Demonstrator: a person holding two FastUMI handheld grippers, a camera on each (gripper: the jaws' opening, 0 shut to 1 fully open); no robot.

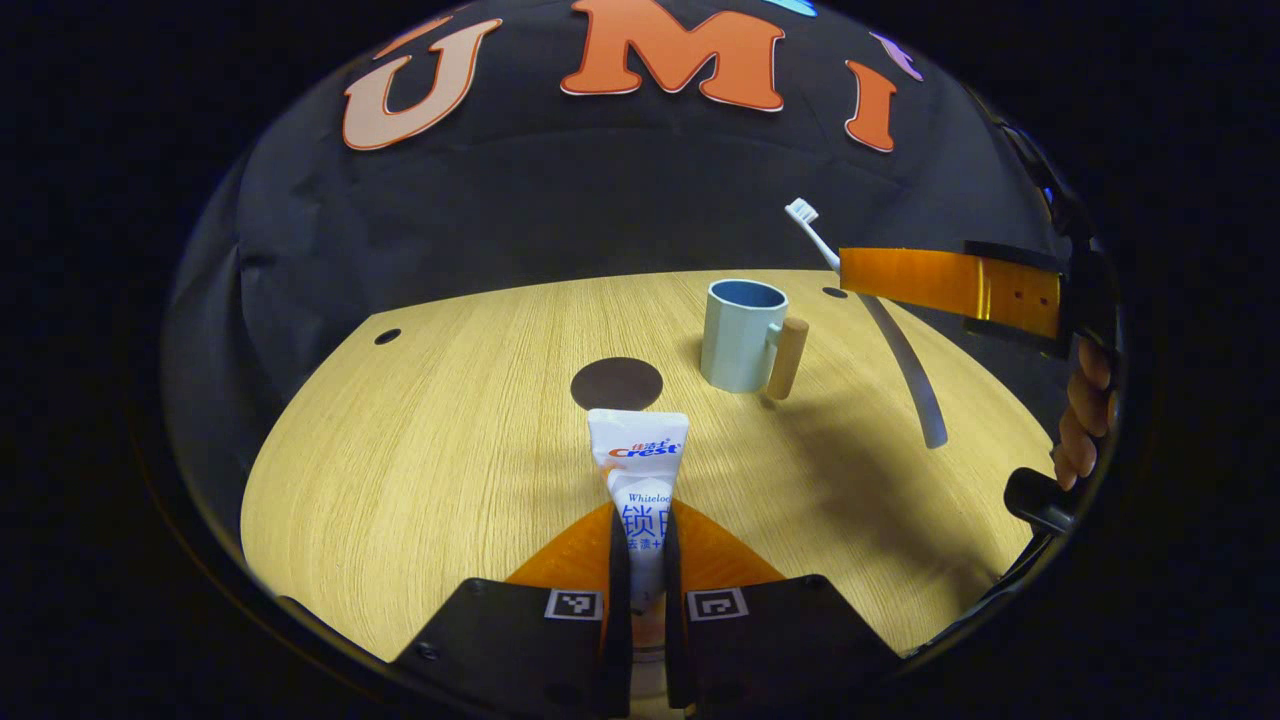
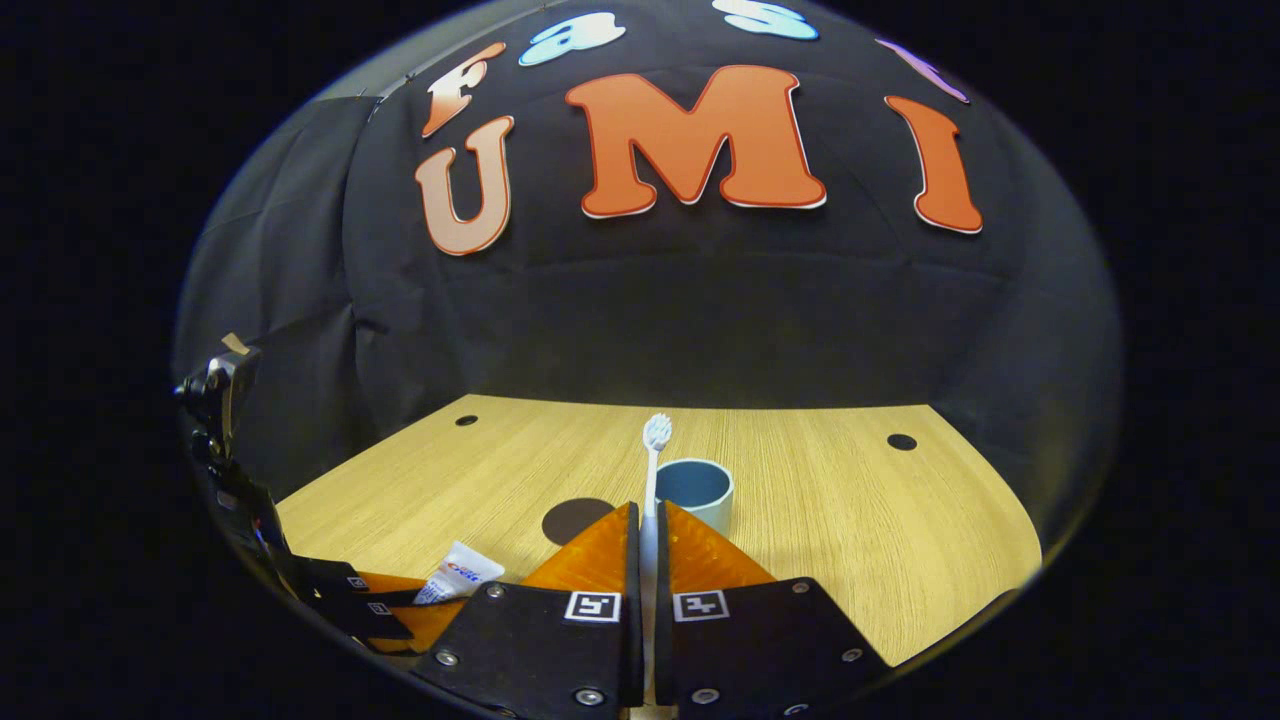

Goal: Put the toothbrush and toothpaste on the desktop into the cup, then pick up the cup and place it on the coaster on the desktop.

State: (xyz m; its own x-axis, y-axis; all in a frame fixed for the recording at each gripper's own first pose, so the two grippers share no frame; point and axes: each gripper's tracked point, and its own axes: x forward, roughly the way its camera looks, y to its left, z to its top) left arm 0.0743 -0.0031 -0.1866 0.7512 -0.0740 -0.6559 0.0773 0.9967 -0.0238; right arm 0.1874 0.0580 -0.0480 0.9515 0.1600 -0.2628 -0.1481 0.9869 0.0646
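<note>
Loading step: left tongs (image 1: pixel 641 540) clamped on the toothpaste (image 1: pixel 638 470) low over the near surface (image 1: pixel 420 480), right tongs (image 2: pixel 647 545) clamped on the toothbrush (image 2: pixel 652 470) held above the cup (image 2: pixel 696 492); next, lower each in, coaster (image 1: pixel 617 383) waits left.

toothbrush (image 2: pixel 651 500) clamped in right gripper (image 2: pixel 646 530), upright

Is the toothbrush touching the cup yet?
Apart. In the left gripper view, the toothbrush hangs in the air, held by the right tongs, with bare desktop showing between it and the blue cup.
</note>
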